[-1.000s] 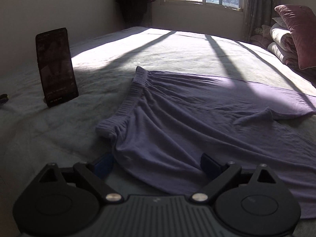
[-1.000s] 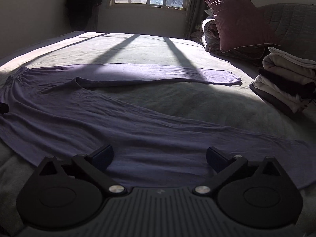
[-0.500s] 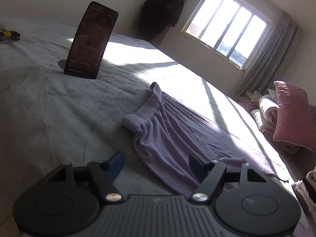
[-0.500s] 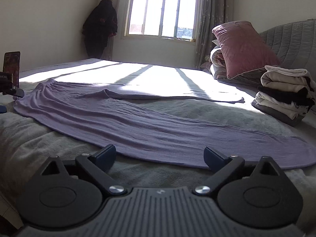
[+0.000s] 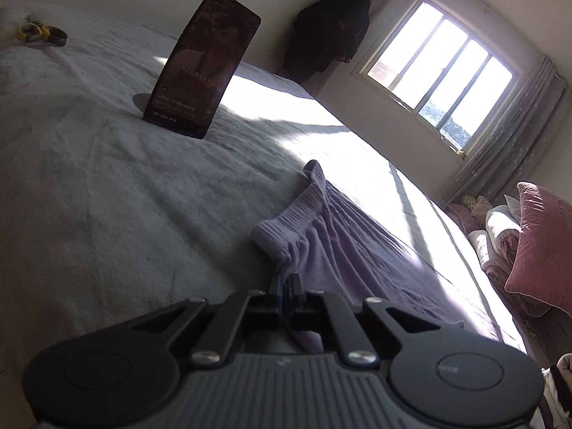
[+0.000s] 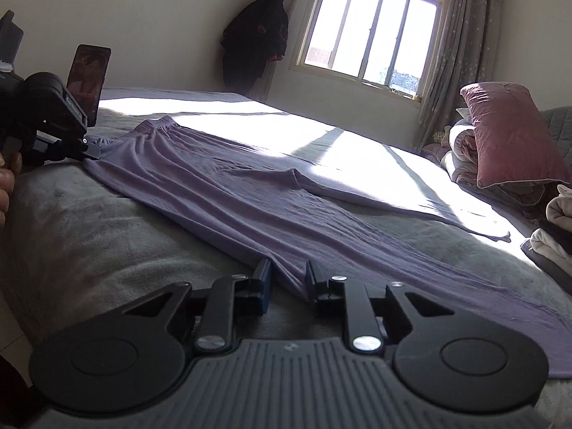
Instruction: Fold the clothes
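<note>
A wide bed [image 6: 107, 236] under a grey blanket fills both views, and across it lies a pair of lilac trousers [image 6: 250, 196], spread flat with the ribbed waistband [image 5: 304, 211] toward the foot end and the two legs running off toward the pillows. Only the right wrist view shows their whole length — the far leg in a bright patch of sun from the window [image 6: 368, 35], the near leg in shade, running past the camera. That view also takes in a plum-coloured pillow [image 6: 511, 132] propped on rolled bedding and, at the right edge, a stack of folded clothes [image 6: 554, 228]. The left wrist view looks from the waistband end instead, and it alone shows a small yellow-and-dark object [image 5: 39, 34] lying far off on the blanket. A dark garment [image 5: 329, 32] hangs in the corner beside the window. A phone [image 5: 203, 64] stands propped on the blanket, well apart from the trousers. The left gripper [image 5: 285, 286] has its fingers pressed together on the near corner of the trousers just below the waistband. The right gripper [image 6: 287, 275] straddles the near edge of the closer leg, its fingers narrowed but apart, with fabric between them.
</note>
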`<state>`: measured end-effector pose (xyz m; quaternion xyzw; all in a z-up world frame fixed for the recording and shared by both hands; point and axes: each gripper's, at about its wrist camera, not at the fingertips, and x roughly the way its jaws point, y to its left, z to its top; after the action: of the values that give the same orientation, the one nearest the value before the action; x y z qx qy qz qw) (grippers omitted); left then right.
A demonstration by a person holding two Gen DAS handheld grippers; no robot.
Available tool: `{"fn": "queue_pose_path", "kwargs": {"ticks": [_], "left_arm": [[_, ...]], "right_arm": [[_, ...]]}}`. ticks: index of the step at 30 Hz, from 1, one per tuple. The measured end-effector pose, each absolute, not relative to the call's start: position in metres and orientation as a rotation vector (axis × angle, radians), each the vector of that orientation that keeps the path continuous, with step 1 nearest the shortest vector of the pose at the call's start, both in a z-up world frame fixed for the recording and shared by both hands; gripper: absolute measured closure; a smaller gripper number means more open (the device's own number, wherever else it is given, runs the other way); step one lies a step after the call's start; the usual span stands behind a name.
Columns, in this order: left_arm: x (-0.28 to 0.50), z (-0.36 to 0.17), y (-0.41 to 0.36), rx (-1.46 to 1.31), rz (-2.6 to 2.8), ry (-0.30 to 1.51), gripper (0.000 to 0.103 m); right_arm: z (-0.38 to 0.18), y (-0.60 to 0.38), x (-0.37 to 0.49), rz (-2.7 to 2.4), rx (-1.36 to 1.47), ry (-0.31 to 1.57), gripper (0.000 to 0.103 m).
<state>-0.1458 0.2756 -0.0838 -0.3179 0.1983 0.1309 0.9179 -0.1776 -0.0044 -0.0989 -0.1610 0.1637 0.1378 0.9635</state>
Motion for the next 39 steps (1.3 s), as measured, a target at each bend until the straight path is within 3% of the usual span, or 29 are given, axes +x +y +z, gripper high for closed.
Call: {"fn": "queue_pose_path", "kwargs": {"ticks": [10, 12, 14, 16, 17, 19, 20, 22, 26, 31, 36, 39], "left_arm": [[-0.15, -0.081, 0.273, -0.575, 0.335, 0.432, 0.1], [-0.152, -0.081, 0.272, -0.571, 0.337, 0.426, 0.096], [-0.154, -0.081, 0.274, -0.597, 0.325, 0.418, 0.094], [-0.156, -0.08, 0.274, -0.61, 0.316, 0.412, 0.088], [-0.156, -0.079, 0.271, -0.594, 0.305, 0.407, 0.085], [-0.158, -0.077, 0.263, -0.563, 0.283, 0.396, 0.07], [-0.159, -0.075, 0.26, -0.547, 0.272, 0.39, 0.066], [-0.16, -0.073, 0.252, -0.516, 0.25, 0.379, 0.055], [-0.163, -0.068, 0.237, -0.454, 0.206, 0.357, 0.047], [-0.166, -0.063, 0.219, -0.376, 0.15, 0.33, 0.03], [-0.164, -0.065, 0.2, -0.311, 0.085, 0.34, 0.021], [-0.158, -0.072, 0.191, -0.26, 0.086, 0.395, 0.021]], "right_arm": [[-0.102, -0.009, -0.195, 0.331, -0.32, 0.338, 0.101], [-0.1, -0.01, -0.195, 0.33, -0.298, 0.333, 0.098], [-0.097, -0.014, -0.195, 0.329, -0.265, 0.333, 0.09], [-0.095, -0.018, -0.195, 0.328, -0.238, 0.335, 0.083], [-0.094, -0.02, -0.195, 0.321, -0.229, 0.332, 0.07], [-0.091, -0.027, -0.196, 0.298, -0.203, 0.32, 0.044], [-0.09, -0.033, -0.196, 0.29, -0.186, 0.314, 0.04], [-0.088, -0.045, -0.194, 0.269, -0.157, 0.316, 0.04], [-0.087, -0.076, -0.185, 0.18, -0.102, 0.324, 0.037], [-0.089, -0.119, -0.174, 0.07, -0.004, 0.337, 0.03], [-0.097, -0.16, -0.169, -0.028, 0.069, 0.359, 0.027], [-0.097, -0.183, -0.168, -0.09, 0.089, 0.359, 0.023]]}}
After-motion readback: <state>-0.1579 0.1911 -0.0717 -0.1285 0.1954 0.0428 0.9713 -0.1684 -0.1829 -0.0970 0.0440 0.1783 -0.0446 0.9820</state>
